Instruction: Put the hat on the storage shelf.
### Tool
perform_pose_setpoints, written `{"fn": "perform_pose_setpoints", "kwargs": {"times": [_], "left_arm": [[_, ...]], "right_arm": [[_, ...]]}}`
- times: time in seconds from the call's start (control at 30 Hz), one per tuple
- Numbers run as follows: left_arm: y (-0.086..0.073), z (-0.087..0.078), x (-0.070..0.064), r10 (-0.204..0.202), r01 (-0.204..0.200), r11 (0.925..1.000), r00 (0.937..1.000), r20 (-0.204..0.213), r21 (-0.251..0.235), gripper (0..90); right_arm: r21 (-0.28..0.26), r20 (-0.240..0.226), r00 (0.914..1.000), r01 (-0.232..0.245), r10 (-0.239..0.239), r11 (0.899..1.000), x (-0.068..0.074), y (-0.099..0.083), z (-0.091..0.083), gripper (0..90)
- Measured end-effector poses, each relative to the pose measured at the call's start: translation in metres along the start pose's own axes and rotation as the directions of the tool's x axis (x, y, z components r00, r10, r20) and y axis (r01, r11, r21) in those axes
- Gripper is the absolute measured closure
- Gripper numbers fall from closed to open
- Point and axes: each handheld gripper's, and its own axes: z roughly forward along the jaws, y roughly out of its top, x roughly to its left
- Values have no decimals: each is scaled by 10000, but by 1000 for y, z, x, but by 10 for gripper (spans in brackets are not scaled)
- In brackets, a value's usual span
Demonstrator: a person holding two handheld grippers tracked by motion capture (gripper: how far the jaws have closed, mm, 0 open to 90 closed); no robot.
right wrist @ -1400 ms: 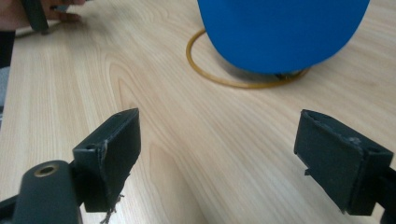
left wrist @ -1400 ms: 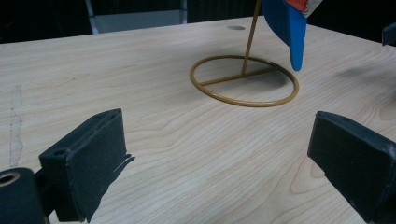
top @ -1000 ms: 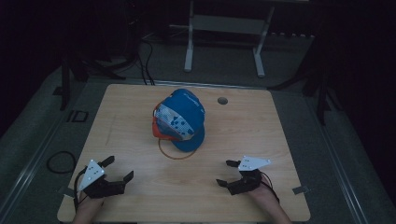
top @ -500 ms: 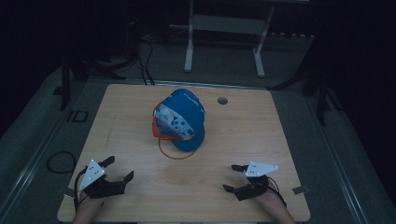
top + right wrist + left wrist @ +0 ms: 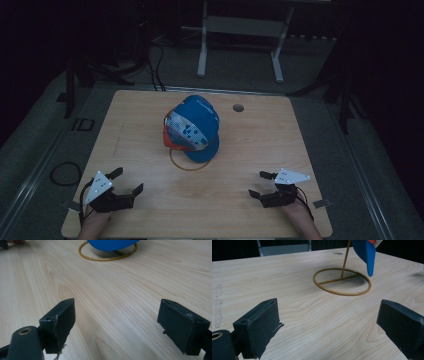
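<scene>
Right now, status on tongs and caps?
Left tongs open, right tongs open, both empty. Caps stacked on gold stand, untouched. Table between bare.

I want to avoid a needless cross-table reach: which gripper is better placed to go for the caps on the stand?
Left, marginally. The left gripper sits open, facing the stand's ring base squarely. The right gripper, also open, looks slightly farther from the caps.

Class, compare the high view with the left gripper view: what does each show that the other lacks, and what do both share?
High view alone: the whole stack of caps, both claws, left and right, and the floor. Left gripper view alone: the stand's thin upright rod and the crossbar in its ring. Both: the wooden table, the ring base, a blue cap brim.
</scene>
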Motion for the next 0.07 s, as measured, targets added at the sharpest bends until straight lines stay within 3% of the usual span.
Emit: {"fn": "perform_pose_setpoints", "kwargs": {"times": [0.07], "left_arm": [[0,0,0,10,-10,10000,10000,-18,6,48]], "right_arm": [[15,50,10000,53,-53,10000,0,0,0,148]]}}
